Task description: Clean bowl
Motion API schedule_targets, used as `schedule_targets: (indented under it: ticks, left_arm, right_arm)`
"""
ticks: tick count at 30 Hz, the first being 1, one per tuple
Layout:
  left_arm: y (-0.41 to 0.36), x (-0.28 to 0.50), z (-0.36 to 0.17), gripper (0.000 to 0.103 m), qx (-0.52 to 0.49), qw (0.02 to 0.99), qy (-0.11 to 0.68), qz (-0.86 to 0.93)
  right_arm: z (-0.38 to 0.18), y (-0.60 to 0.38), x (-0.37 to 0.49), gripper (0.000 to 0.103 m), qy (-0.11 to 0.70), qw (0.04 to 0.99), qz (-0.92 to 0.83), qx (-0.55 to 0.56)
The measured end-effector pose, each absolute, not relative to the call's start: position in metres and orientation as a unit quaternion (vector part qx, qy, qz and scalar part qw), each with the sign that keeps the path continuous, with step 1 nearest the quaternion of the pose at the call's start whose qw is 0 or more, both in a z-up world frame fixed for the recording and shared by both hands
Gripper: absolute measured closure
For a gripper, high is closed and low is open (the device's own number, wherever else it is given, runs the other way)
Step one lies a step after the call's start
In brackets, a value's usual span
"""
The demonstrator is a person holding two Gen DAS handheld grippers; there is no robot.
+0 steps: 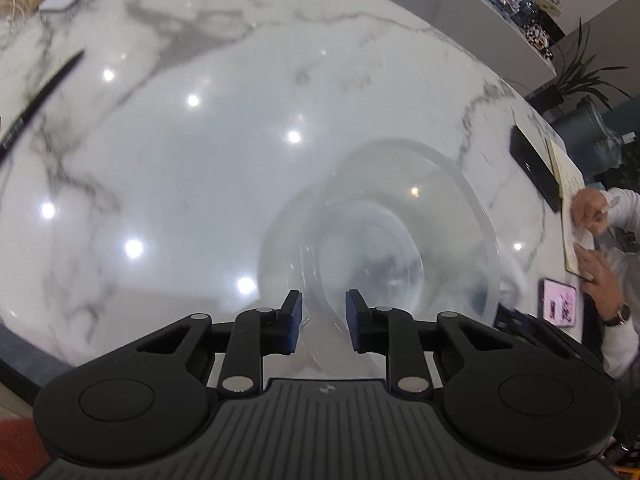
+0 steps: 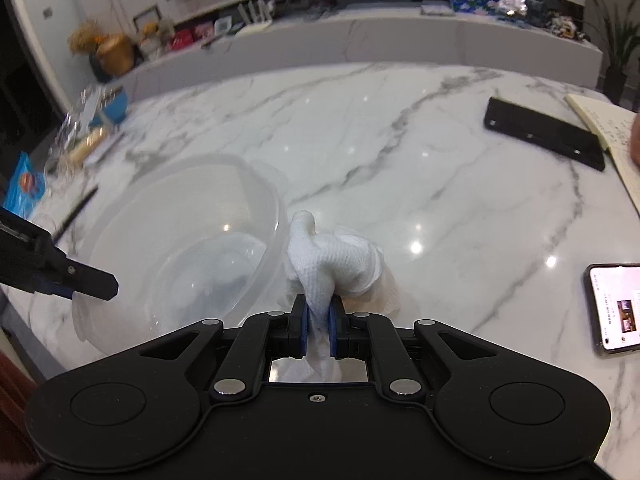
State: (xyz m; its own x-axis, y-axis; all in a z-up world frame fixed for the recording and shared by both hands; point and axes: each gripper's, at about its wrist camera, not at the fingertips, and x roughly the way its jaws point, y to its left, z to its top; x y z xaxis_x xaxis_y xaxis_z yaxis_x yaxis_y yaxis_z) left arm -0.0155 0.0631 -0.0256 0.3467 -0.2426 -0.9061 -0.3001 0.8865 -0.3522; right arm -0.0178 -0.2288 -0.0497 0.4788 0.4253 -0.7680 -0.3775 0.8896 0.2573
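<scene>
Nearest the right wrist camera, the right gripper (image 2: pixel 319 326) is clenched on a wad of white paper towel (image 2: pixel 334 264); the 2 blue pads pinch its lower fold, and the bulk of the wad bunches up beyond them, just outside the bowl's right wall. Held by its tail like that, the loose end is free to be pressed against a surface, which suits wiping.

The clear plastic bowl (image 2: pixel 180 248) sits on the marble table (image 2: pixel 400 152), close to the near edge, and looks tipped with its far rim higher. The left gripper (image 1: pixel 322 318) meets it at the near-left rim: in the left wrist view the rim runs through the gap between the pads, 1 finger outside the wall and 1 inside. There is space on both sides of the plastic, so the jaws look parted around the rim, not pressing it. I judge that this placement is meant to steady the bowl against the push of the towel.

Whether the bowl holds dirt or water is hard to say; a grey smudge shows near its bottom, but the clear wall and reflected ceiling lights confuse it. Motion blur softens the left view. At the right edge, a person's hand (image 1: pixel 592 210) writes in a notebook (image 1: pixel 570 200), cut off by the frame, near 2 phones.
</scene>
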Motion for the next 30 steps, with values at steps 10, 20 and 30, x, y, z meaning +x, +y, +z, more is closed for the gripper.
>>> schedule_targets:
  ticks: [10, 20, 30]
  left_arm:
    - [0.064, 0.004, -0.032, 0.083, -0.221, 0.795, 0.565, 0.029]
    - [0.076, 0.003, -0.036, 0.076, -0.278, 0.784, 0.554, 0.035]
    - [0.082, -0.022, -0.041, 0.058, -0.348, 0.758, 0.549, 0.054]
  right_arm:
    - [-0.044, -0.235, -0.016, 0.094, 0.444, 0.856, 0.255, 0.072]
    - [-0.057, -0.219, -0.015, 0.094, 0.477, 0.838, 0.261, 0.035]
    - [-0.059, -0.215, -0.014, 0.094, 0.479, 0.837, 0.264, 0.031]
